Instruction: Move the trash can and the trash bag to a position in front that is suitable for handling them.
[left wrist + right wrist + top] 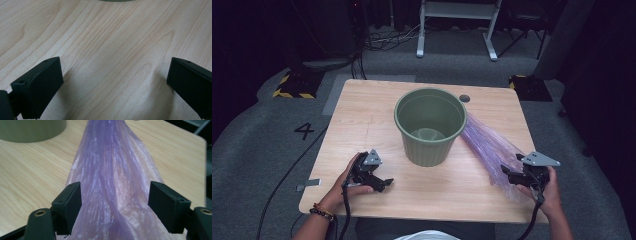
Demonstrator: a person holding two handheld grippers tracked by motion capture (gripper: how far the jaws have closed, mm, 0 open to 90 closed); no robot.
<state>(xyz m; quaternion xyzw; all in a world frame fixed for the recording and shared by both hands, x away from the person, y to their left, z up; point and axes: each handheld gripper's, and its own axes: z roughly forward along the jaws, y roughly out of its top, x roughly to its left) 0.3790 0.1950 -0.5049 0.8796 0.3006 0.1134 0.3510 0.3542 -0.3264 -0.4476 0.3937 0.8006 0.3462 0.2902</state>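
A light wooden table (pixel 362 125) stood on grey carpet in a dark room, with one white metal frame and a tangle of cables on the floor beyond it. Nearest the person, two hands came in from the bottom edge, each holding one gripper. The left gripper (pixel 382 184) rested low over bare wood at the near left; in the left gripper view its two black jaws stood wide apart with nothing between them but the table's grain. The right gripper (pixel 507 173) sat at the near right, and in the right gripper view its jaws were spread on either side of the near end of one purple plastic bag (pixel 115 185), the film bulging between them without being squeezed; the left jaw touched it. That bag lay flat on the table, stretched into a long strip running away from the right gripper to one green ribbed bucket (pixel 430 127). The bucket stood upright at the table's middle, empty. One small dark round hole (pixel 464 98) showed in the tabletop just behind it.
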